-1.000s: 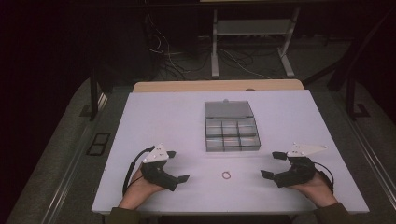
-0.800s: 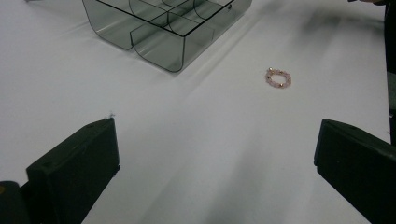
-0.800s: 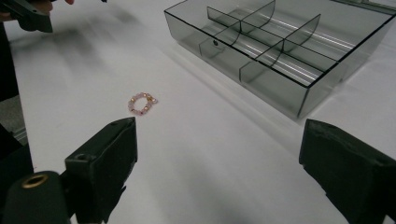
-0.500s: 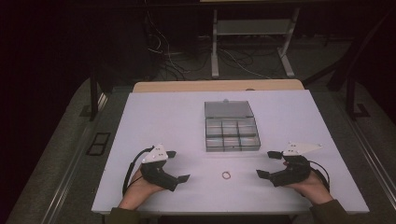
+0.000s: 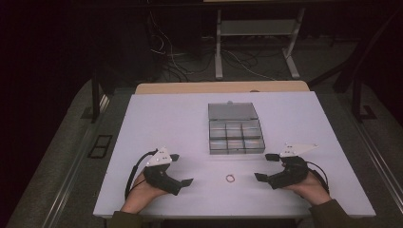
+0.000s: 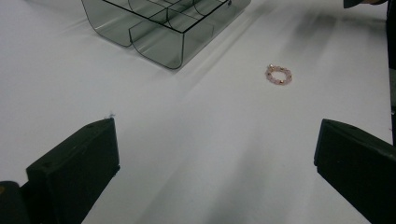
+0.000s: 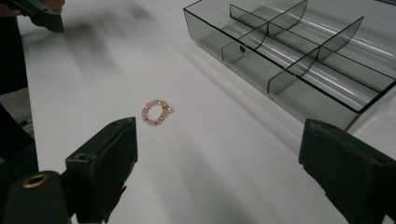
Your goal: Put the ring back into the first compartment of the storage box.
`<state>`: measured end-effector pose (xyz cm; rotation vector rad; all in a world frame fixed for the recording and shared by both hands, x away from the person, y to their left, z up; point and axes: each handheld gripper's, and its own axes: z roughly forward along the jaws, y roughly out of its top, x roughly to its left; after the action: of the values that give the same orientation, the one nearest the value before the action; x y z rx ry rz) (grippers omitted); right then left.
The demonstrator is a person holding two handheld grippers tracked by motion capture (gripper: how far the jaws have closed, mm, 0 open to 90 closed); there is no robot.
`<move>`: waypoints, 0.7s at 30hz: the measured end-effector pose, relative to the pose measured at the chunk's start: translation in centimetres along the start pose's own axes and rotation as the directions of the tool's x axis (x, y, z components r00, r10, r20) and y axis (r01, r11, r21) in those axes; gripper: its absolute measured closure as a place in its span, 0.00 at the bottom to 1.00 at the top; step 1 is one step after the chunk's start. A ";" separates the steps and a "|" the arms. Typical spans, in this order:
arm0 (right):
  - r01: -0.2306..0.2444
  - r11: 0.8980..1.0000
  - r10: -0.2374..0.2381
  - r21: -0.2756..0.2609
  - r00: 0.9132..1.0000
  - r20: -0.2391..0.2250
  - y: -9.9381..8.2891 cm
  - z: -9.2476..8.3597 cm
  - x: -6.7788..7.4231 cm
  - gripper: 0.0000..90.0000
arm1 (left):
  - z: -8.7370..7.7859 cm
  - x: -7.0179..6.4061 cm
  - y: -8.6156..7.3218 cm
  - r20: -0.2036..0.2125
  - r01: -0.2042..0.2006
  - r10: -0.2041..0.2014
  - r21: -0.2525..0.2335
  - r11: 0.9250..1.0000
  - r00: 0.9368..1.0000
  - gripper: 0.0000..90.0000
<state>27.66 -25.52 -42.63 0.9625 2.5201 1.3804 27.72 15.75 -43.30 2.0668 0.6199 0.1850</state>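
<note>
Nothing started yet: bead ring (image 5: 231,178) lies loose before the empty box (image 5: 236,135), left gripper (image 5: 180,169) and right gripper (image 5: 265,167) both spread wide

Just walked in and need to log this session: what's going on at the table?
A person holds a black two-jaw tool in each hand, the left tool and right tool both open and empty. A small pink beaded ring lies on the white table between them, near an open smoky clear plastic compartment box.
</note>
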 end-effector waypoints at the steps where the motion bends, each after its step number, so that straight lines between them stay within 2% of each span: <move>1: 0.001 1.000 -0.001 0.001 1.000 0.000 0.1 0.1 0.0 0.12 | 0.0 -0.1 0.0 -0.002 0.001 -0.001 0.000 1.000 1.000 0.00; 13: 0.008 1.000 -0.008 0.010 1.000 -0.014 0.7 1.1 0.1 0.13 | 0.2 -0.2 0.0 -0.006 -0.021 0.021 0.002 1.000 1.000 0.00; 21: 0.015 1.000 -0.015 0.013 1.000 -0.026 1.1 1.7 0.2 0.13 | 0.1 -0.2 -0.1 -0.011 -0.015 0.015 -0.001 1.000 1.000 0.00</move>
<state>28.61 -23.78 -42.72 0.9320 2.5525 1.3824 27.61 15.60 -43.40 2.0706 0.6112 0.2054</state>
